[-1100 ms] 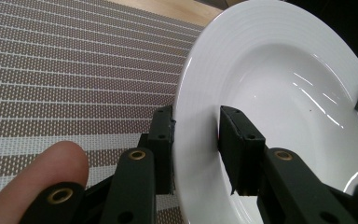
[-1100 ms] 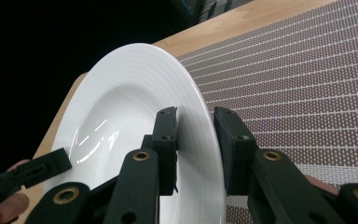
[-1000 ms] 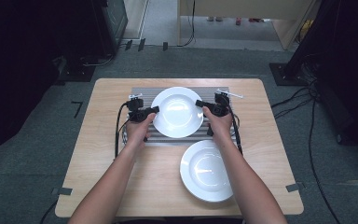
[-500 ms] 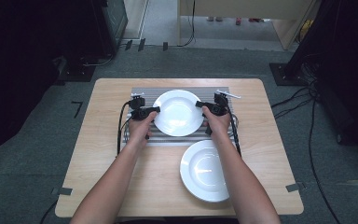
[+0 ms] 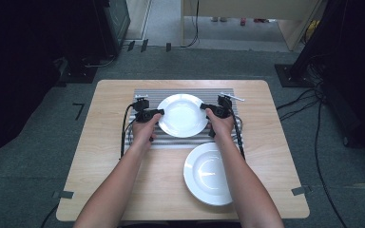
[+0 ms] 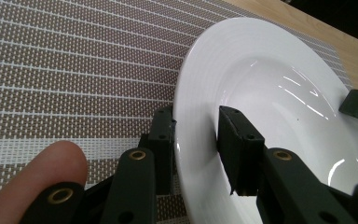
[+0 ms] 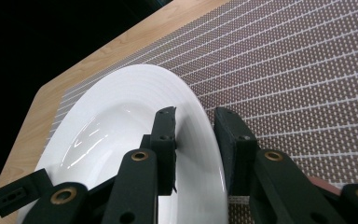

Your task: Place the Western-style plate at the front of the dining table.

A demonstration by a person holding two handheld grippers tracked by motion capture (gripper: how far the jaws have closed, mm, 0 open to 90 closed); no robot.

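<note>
Wooden counter (image 5: 104, 190), light grain, rounded corners, on grey carpet floor (image 5: 24, 156). Nearest the person: an empty white plate (image 5: 209, 173) on bare wood at the near right, just short of the mat's near edge. Beyond it a striped woven placemat (image 5: 145, 95) lies across the far middle of the counter. Over the placemat sits a second white plate (image 5: 183, 115), also empty, glossy with ribbed rim. Left gripper (image 6: 196, 154) clenched on this plate's left rim, one jaw under, one jaw inside the well; a fingertip (image 6: 32, 177) shows beside it. Right gripper (image 7: 193, 149) likewise clamped on the opposite rim, jaws either side of the edge. Whether the plate rests on the mat or is slightly raised: cannot tell. A small metal piece (image 5: 231, 96) lies at the mat's far right corner. Farther off: cables (image 5: 313, 102) on the floor at right, dark equipment (image 5: 114, 19) at far left, a pale wooden cabinet (image 5: 247, 14) at the back.
</note>
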